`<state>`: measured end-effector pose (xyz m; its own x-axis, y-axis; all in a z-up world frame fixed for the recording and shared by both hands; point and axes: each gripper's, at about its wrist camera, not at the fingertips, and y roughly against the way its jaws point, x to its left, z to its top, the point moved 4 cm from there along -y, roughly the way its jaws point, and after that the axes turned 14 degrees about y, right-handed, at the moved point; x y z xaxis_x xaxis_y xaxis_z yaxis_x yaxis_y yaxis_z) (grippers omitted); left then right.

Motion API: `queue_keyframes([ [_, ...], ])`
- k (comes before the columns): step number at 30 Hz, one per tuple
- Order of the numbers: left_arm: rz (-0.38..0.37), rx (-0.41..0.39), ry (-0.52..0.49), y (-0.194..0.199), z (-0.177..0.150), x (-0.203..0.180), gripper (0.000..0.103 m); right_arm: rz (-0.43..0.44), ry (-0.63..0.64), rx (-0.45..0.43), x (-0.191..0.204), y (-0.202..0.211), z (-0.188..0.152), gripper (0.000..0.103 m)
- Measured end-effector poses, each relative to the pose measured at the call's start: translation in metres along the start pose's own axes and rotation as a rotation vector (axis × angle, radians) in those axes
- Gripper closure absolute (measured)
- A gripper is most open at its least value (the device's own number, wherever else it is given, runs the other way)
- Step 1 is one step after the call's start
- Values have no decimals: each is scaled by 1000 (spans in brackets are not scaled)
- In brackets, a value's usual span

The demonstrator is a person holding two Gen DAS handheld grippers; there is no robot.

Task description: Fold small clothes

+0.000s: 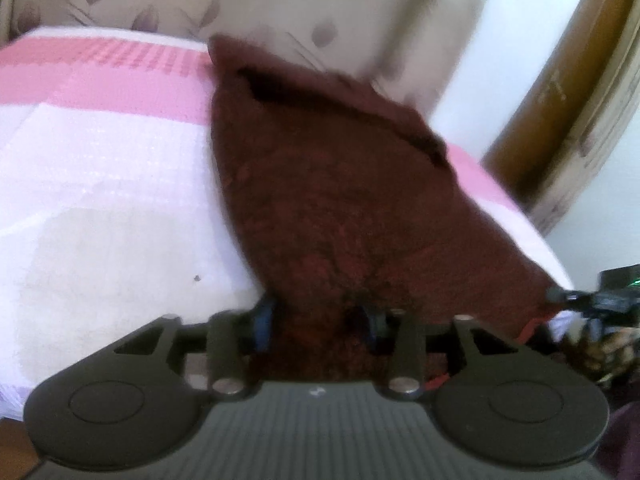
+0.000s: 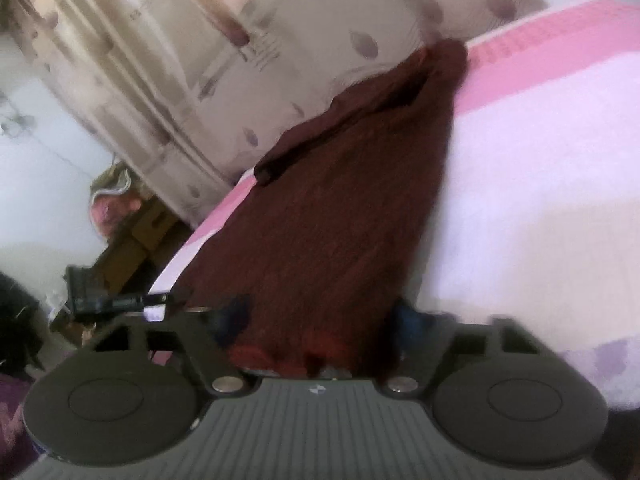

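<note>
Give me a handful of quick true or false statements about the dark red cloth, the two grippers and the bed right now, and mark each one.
1. The dark red cloth runs between the fingers of the left gripper. True.
2. The right gripper is away from the cloth. False: the cloth's near edge is bunched between its fingers too.
3. The cloth lies on a pink and white bedcover. True.
4. The cloth is blue. False: it is dark red.
5. A leaf-patterned curtain hangs behind the bed. True.
6. The cloth is rolled into a ball. False: it is stretched out long across the bed.
</note>
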<state>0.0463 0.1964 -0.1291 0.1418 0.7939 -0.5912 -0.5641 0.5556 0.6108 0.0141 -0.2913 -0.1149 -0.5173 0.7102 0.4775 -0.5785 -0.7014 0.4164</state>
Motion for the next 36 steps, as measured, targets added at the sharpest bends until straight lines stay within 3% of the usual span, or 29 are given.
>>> queue_keyframes([
  [1, -28, 15, 9, 1, 2, 4, 51, 4, -18, 1, -3, 1, -1, 51],
  [3, -84, 41, 50, 1, 6, 10, 44, -13, -55, 4, -11, 3, -2, 77],
  [4, -99, 49, 83, 2, 9, 13, 44, -13, -78, 0, -15, 3, -3, 80],
  [13, -120, 58, 155, -9, 15, 11, 46, 122, -250, -100, -25, -3, -9, 81],
  [16, -105, 54, 156, -4, 15, 11, 46, 105, -257, -43, -26, -7, -10, 79],
  [22, -46, 44, 41, 1, 4, 1, 45, 99, -265, -48, -22, -7, -8, 74],
  [25, -47, 27, 81, -12, 7, -4, 46, 63, -233, -42, -20, -14, -7, 86],
  [26, -46, 9, 103, -16, 8, -5, 49, 55, -222, -50, -18, -16, -7, 89],
  [27, -37, -6, 119, -19, 8, -5, 72, 44, -211, -61, -16, -16, -6, 90],
  [28, -14, -11, 136, -22, 8, -4, 88, 28, -200, -71, -13, -17, -4, 90],
  [31, -18, -54, 214, -15, 3, 0, 89, 37, -202, -120, -4, -8, 2, 90],
  [34, -58, -106, 211, 11, -12, -8, 89, 98, -203, -201, 14, 15, 11, 90],
  [36, -42, -84, 213, 14, -27, -6, 89, 89, -177, -185, 22, 25, 8, 90],
])
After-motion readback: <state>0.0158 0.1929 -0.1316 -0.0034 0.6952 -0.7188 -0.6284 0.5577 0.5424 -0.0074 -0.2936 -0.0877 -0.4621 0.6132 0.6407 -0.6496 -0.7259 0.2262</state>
